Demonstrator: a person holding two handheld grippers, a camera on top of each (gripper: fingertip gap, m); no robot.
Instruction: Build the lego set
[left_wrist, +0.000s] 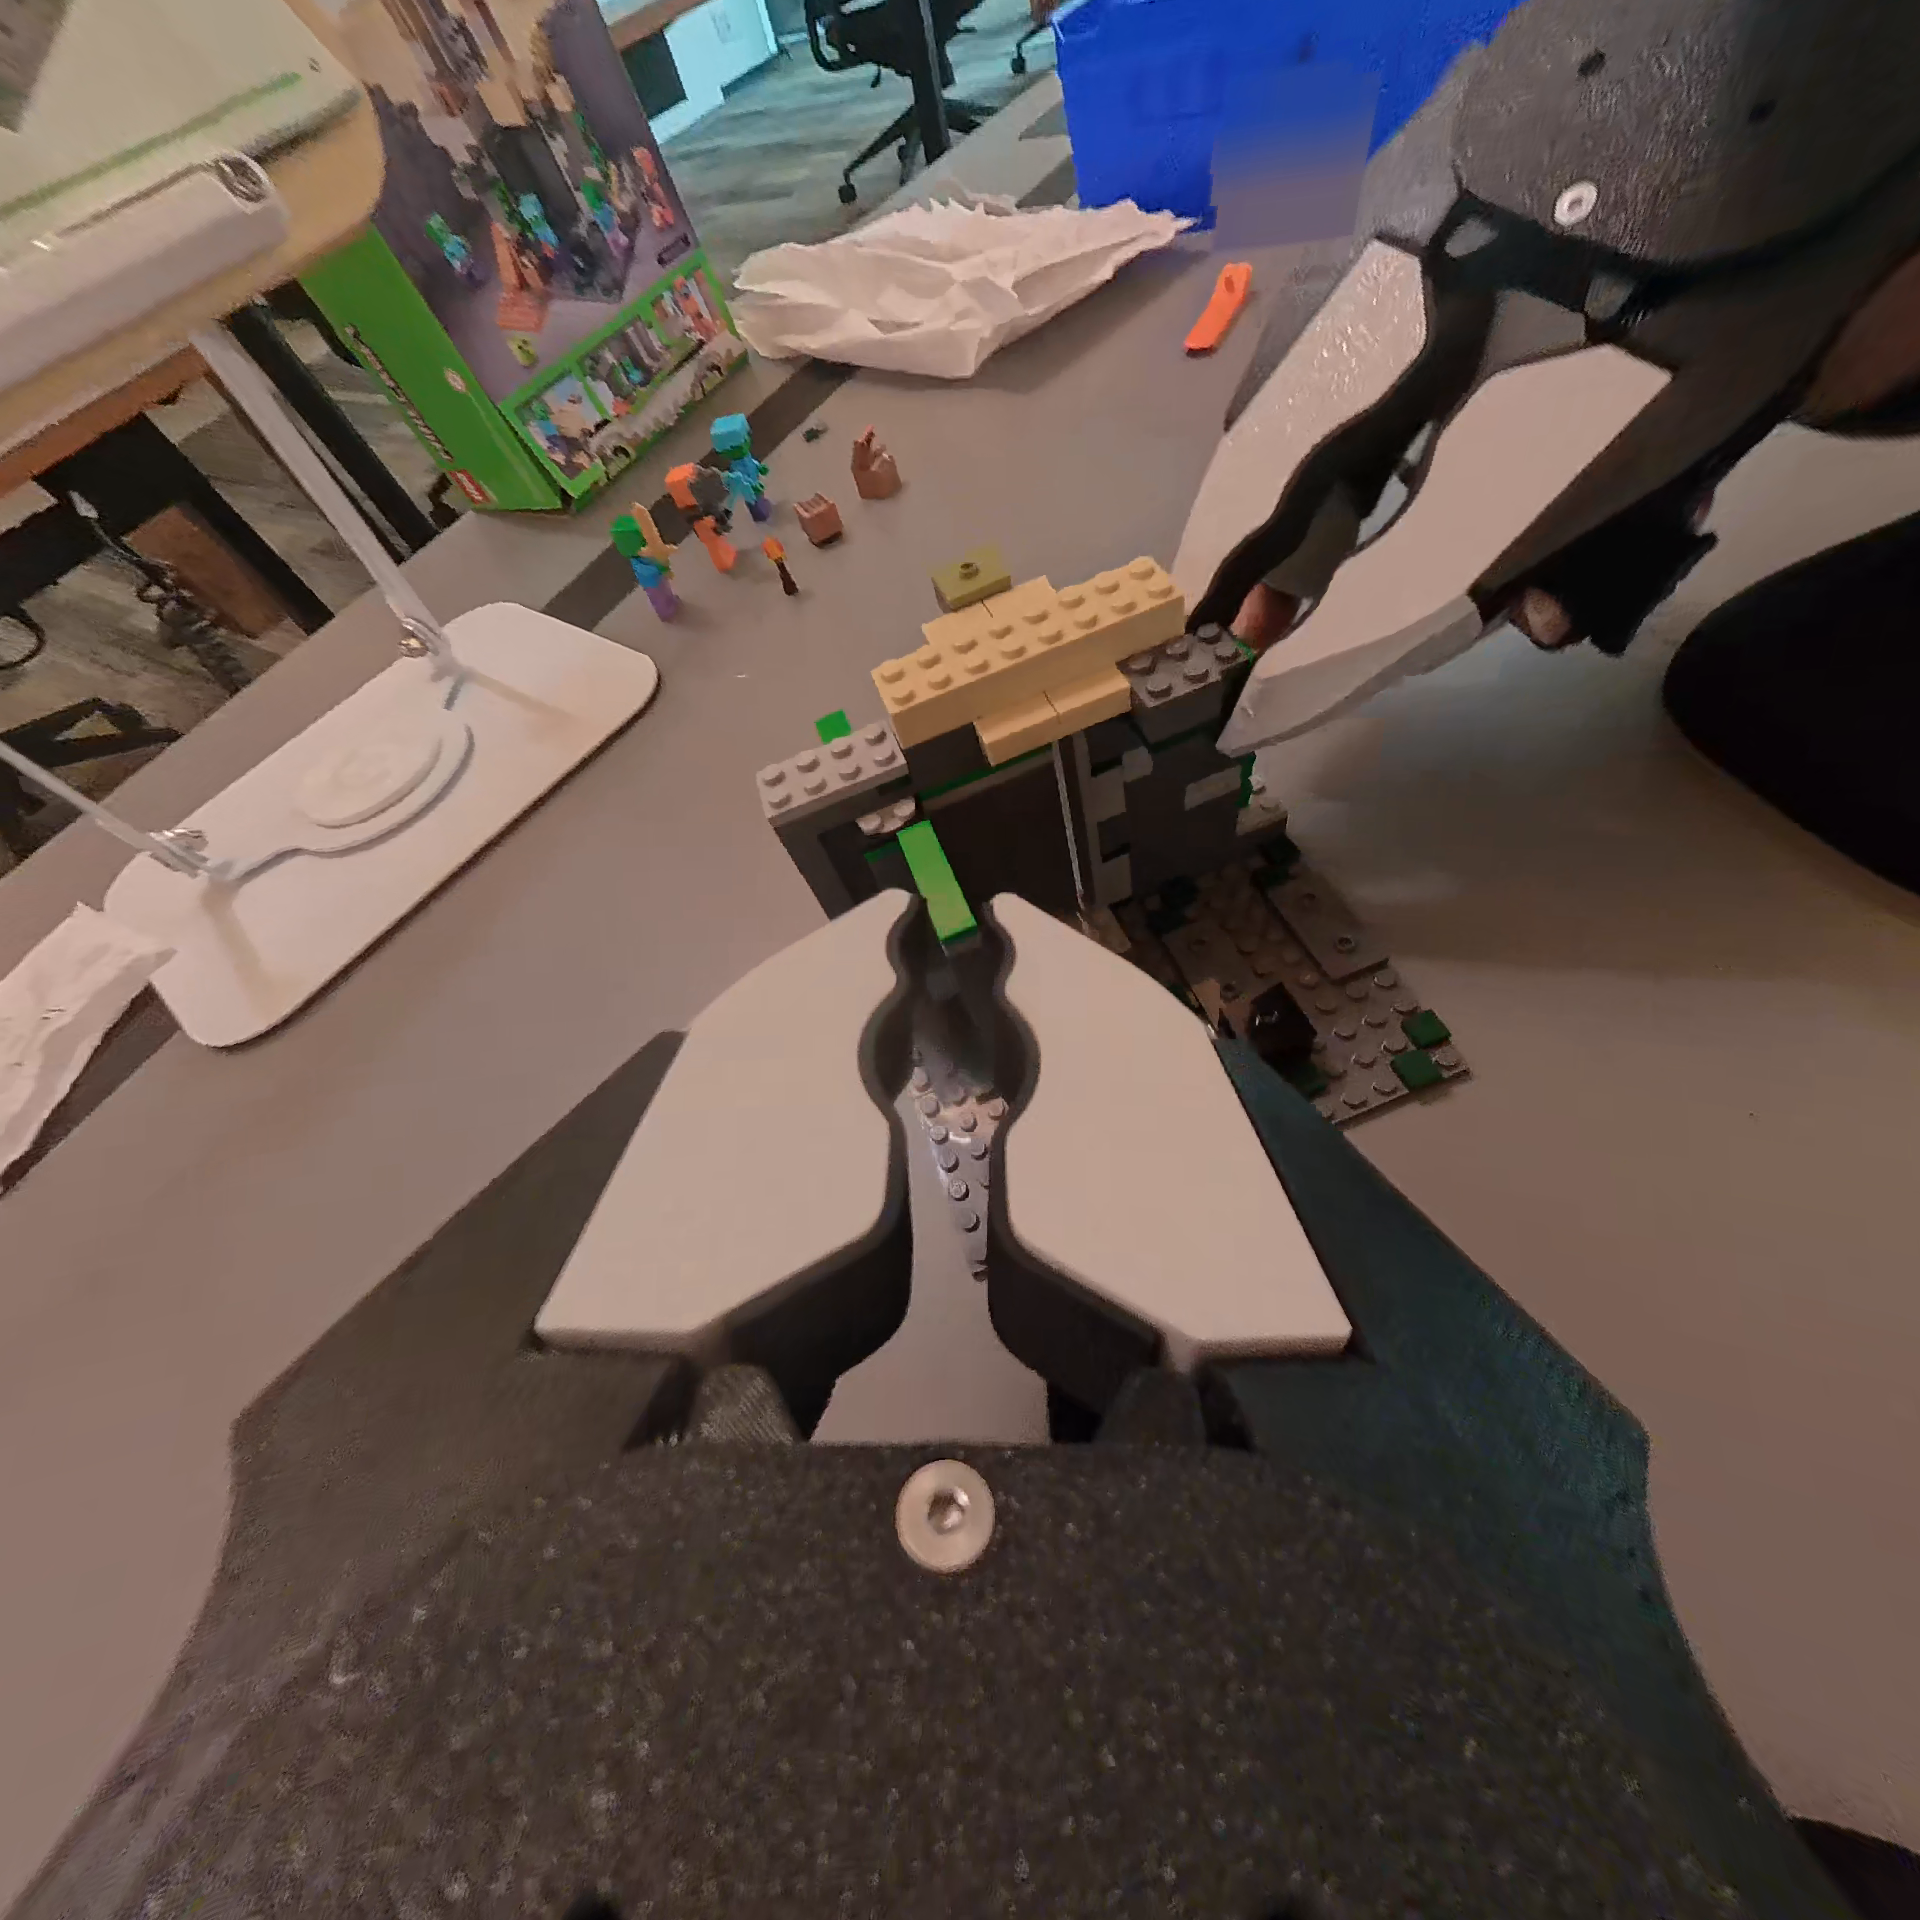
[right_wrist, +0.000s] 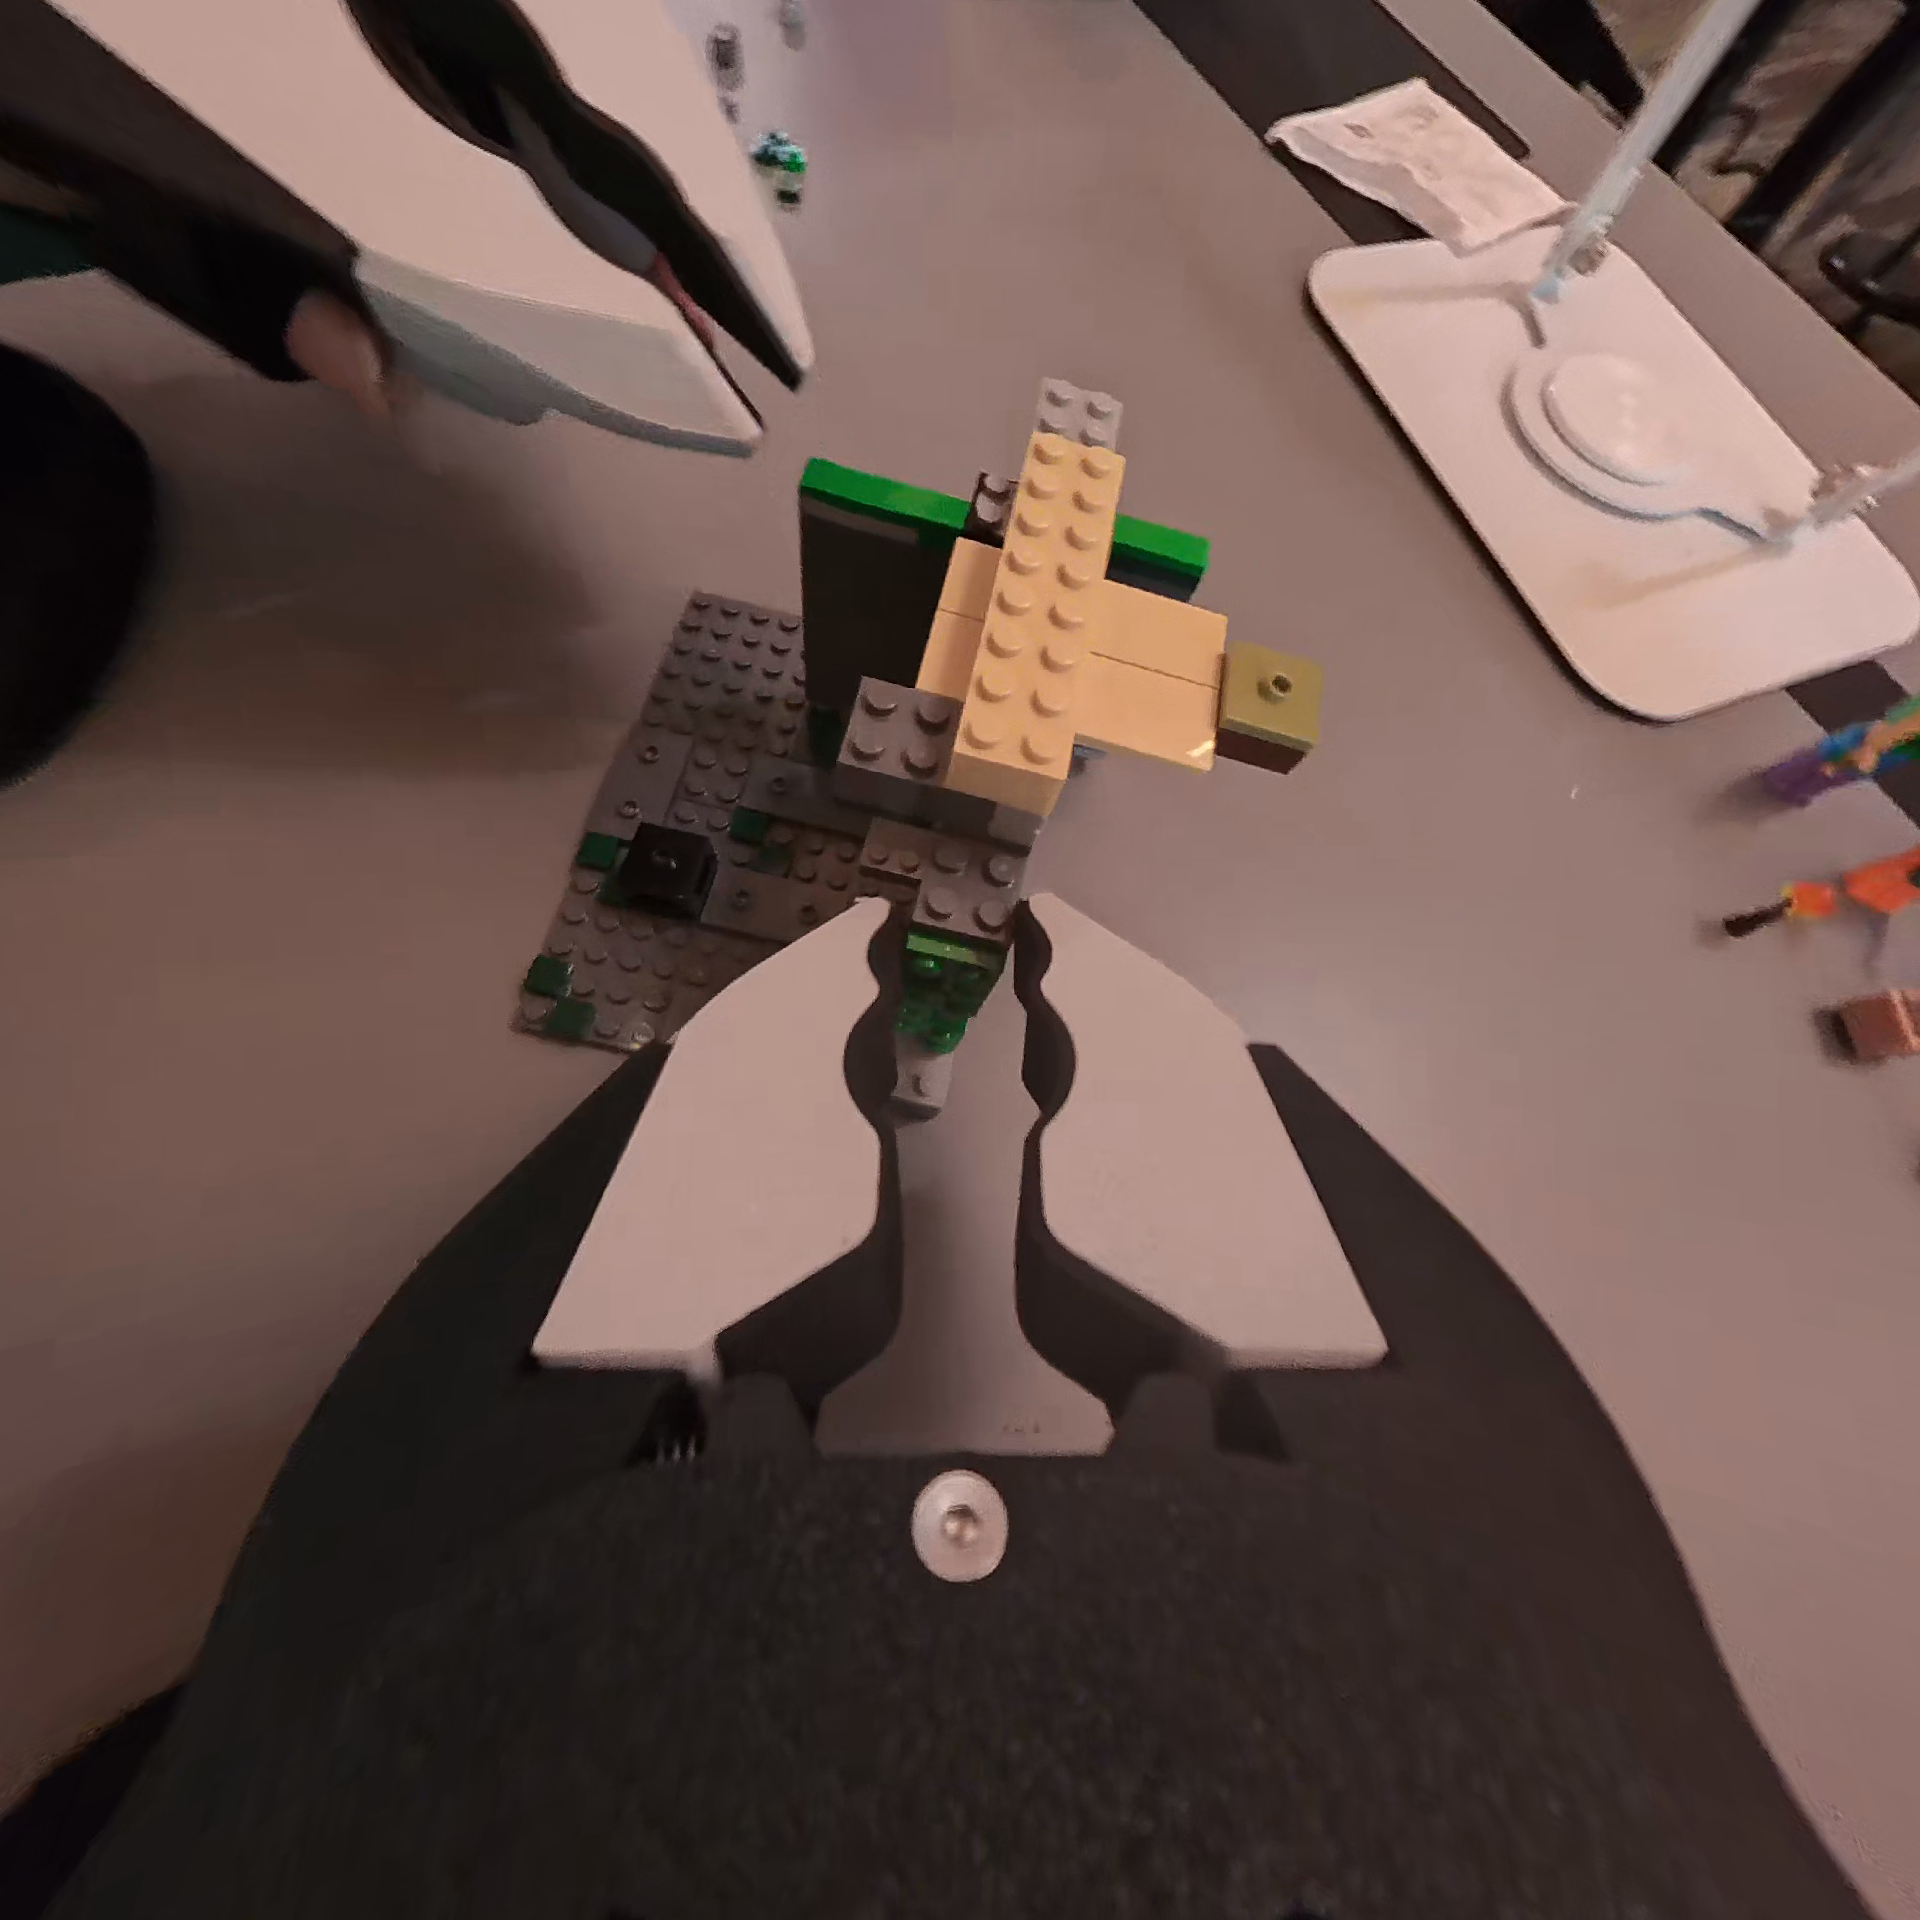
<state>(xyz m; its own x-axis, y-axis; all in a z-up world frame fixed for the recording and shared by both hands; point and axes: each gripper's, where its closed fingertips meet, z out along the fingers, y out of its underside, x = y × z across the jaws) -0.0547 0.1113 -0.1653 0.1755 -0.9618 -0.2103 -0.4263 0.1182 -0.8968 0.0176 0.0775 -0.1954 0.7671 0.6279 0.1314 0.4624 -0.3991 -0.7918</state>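
The left hand-held gripper pinches a bright green tile just short of the lego build on the bench, seemingly to seat it, while the right hand-held gripper, spread, straddles the build's grey-and-green corner (likely bracing it), whose lower part its fingers hide.

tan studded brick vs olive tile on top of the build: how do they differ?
The tan brick is long with two rows of studs; the olive tile is small, square, with one centre stud. The tan brick runs across the top of the build; the olive tile sits at the outer end of the smooth tan pieces, apart from the brick. Both are attached to the model, and neither gripper touches them.
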